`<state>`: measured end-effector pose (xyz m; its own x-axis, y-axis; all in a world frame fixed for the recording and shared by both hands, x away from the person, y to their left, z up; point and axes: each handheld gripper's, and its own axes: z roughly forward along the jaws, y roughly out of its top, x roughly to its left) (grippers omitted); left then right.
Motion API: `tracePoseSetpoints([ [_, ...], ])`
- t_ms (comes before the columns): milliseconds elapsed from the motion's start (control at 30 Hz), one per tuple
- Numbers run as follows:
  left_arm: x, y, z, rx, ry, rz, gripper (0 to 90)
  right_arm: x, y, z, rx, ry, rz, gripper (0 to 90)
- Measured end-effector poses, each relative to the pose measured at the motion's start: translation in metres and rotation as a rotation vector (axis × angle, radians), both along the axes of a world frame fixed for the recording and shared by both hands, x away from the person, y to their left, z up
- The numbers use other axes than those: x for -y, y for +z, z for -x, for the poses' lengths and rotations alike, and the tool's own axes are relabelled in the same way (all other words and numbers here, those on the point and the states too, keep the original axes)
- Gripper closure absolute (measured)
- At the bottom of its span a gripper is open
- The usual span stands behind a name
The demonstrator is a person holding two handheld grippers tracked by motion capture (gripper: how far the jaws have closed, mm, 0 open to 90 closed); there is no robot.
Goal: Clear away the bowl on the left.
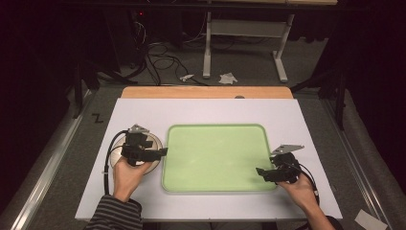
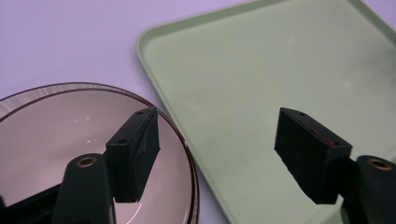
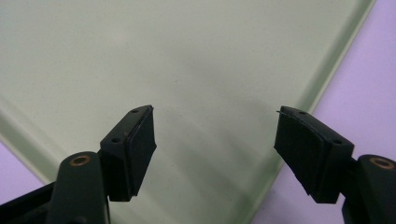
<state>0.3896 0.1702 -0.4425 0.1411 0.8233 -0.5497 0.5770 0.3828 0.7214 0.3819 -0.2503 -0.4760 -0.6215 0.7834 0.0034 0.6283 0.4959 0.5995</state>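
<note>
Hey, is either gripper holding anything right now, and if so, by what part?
Nothing is held. The left gripper is open above the plate and the green tray; the right gripper is open over the tray.

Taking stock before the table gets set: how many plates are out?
1: a round, glossy, dark-rimmed pinkish plate on the white table, just left of the pale green plastic tray, beneath the left tongs.

Both units are built in black: the left gripper and right gripper are each topped by a grey three-cornered plate and trailed by a black cable. Brass-coloured screws are seen at the jaw bases, small holes in the blocky pads. A dark striped sleeve is worn on the left arm.
</note>
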Motion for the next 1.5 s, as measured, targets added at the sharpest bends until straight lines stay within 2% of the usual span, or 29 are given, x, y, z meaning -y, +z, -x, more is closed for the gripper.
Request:
tracePoseSetpoints([
  [333,-0.008,-0.003,-0.003,-0.018,0.022,-0.026,30.0,0.000,0.000,0.000,0.000,0.003,0.003,30.3],
  [733,-0.021,-0.001,-0.004,-0.017,0.061,-0.013,30.1,0.000,0.000,0.000,-0.003,0.009,0.007,30.4],
  [867,-0.026,0.001,-0.004,-0.025,0.071,0.009,30.1,0.000,0.000,0.000,-0.005,0.007,0.004,30.4],
  [1000,-0.028,0.000,-0.004,-0.026,0.081,-0.011,30.1,0.000,0.000,0.000,0.000,0.005,0.001,30.3],
  [1500,-0.036,0.000,-0.005,-0.046,0.096,-0.014,30.0,0.001,0.000,0.000,-0.001,0.004,0.000,30.3],
])
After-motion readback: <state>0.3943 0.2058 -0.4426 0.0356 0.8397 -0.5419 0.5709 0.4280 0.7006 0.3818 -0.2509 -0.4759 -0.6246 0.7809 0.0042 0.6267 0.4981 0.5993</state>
